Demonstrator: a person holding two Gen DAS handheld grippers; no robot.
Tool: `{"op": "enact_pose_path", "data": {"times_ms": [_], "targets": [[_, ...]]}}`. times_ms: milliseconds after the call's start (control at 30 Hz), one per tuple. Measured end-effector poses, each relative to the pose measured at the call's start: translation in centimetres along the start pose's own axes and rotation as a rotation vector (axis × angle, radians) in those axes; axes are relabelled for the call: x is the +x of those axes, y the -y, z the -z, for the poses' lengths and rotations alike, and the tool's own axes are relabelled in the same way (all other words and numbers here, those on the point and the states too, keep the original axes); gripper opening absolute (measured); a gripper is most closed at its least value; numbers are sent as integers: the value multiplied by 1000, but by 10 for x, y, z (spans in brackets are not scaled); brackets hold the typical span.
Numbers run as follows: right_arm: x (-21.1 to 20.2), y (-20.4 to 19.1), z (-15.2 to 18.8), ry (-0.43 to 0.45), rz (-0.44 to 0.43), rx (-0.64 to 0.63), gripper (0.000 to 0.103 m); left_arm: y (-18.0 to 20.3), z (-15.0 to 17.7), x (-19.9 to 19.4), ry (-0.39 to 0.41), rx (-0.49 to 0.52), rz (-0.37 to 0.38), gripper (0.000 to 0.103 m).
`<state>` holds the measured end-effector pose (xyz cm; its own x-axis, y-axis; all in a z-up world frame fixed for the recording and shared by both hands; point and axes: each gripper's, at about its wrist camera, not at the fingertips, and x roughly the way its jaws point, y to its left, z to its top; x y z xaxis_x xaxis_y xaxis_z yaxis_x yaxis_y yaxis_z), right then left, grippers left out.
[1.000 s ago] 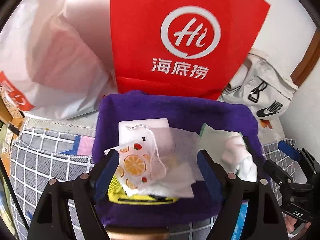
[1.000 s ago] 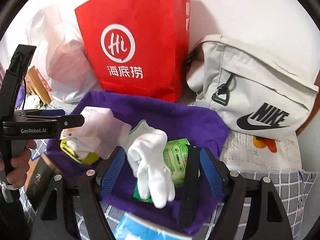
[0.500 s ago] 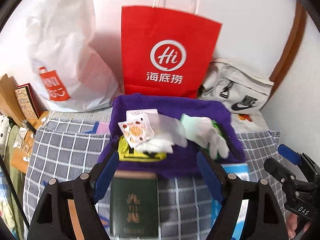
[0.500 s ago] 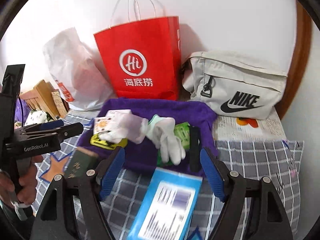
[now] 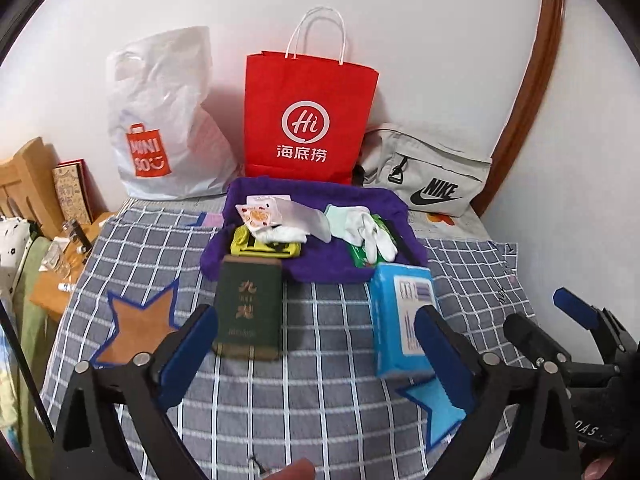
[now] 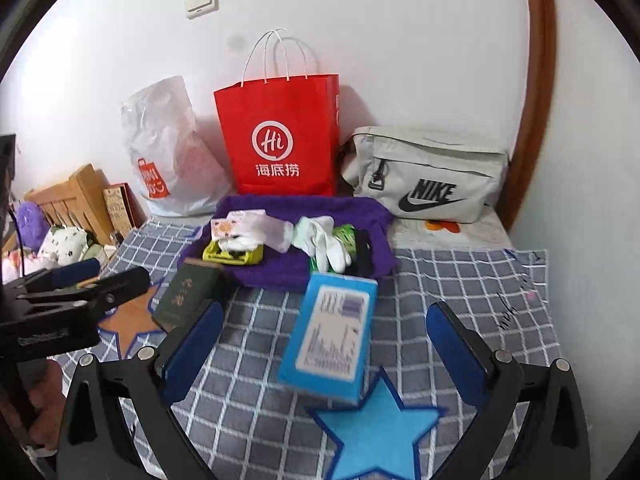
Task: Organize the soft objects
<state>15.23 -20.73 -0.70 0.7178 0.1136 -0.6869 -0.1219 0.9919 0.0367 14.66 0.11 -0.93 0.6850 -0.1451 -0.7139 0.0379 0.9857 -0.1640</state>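
I hold both grippers back over the checked bedspread (image 5: 320, 400), each with its fingers spread wide and holding nothing. My left gripper (image 5: 316, 344) looks straight ahead at the purple tray (image 5: 320, 264), which sits beyond the green booklet (image 5: 248, 312) and the blue packet (image 5: 404, 316). The soft things lie inside that tray: a pair of white gloves (image 5: 370, 232) toward its right half, long axis running toward me, and a clear pouch (image 5: 304, 218) over a yellow item (image 5: 266, 246) on the left. From my right gripper (image 6: 324, 344) the gloves (image 6: 328, 244) lie ahead, just past the blue packet (image 6: 332, 336). I judge the right the nearer hand for the gloves, the left for the pouch.
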Motion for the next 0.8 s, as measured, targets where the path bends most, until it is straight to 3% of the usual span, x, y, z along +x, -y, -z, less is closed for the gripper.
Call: {"op": "enact_pose_path", "data": {"times_ms": [200, 533, 800], "targets": [[-39, -4, 31, 15, -34, 22, 100, -2, 32, -34, 21, 4, -77, 100], [-74, -11, 66, 36, -22, 5, 100, 9, 67, -73, 70, 34, -111, 100], [-81, -7, 78, 43, -22, 19, 100, 17, 78, -79, 74, 47, -126, 100]]}}
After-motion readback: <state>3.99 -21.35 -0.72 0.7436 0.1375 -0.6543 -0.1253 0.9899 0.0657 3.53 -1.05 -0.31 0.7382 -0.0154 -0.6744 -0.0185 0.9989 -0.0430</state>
